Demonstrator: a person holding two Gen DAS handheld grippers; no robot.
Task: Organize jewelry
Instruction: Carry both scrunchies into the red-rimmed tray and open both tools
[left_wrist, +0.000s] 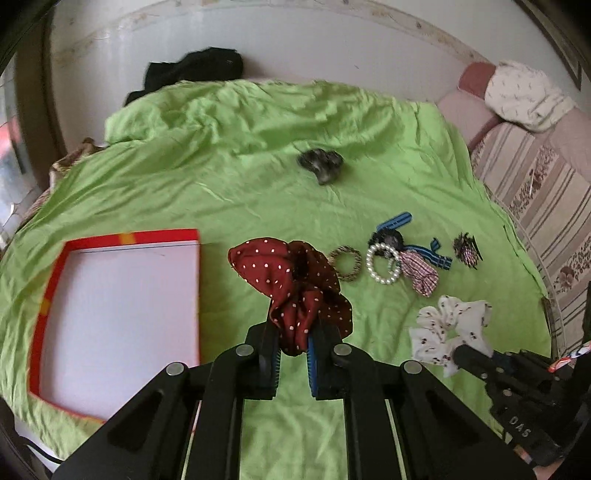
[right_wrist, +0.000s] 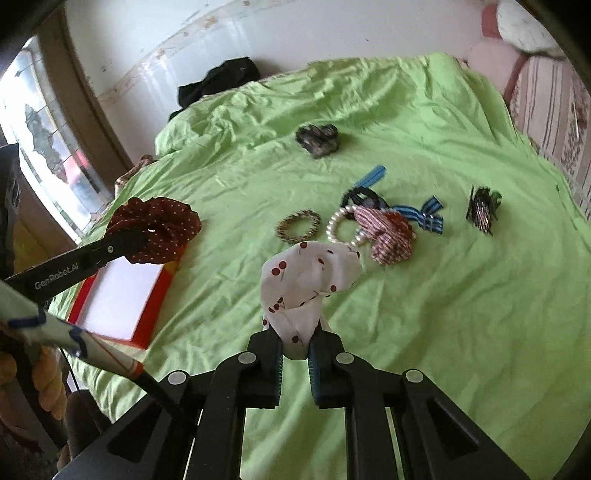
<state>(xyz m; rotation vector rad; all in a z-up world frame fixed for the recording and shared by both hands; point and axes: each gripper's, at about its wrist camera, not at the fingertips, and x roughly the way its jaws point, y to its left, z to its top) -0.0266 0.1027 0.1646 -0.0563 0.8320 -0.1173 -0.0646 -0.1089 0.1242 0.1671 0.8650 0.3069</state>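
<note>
The left gripper (left_wrist: 293, 332) has its fingers clamped on a red scrunchie (left_wrist: 291, 280). The right gripper (right_wrist: 295, 341) pinches a white scrunchie (right_wrist: 306, 284). The box (left_wrist: 118, 317) lies at nine o'clock.

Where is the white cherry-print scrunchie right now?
The white cherry-print fabric scrunchie is pinched in the right gripper jaws, centre of the right wrist view, lifted off the green bedsheet near the pearl bracelet.

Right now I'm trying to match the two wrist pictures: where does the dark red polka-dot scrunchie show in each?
Left wrist view: red polka-dot scrunchie at centre, pinched in the left gripper at its own jaws.
Right wrist view: same scrunchie at left, on the end of the left gripper, above the tray.
Shared landmark: red-rimmed tray on the green sheet.
</note>
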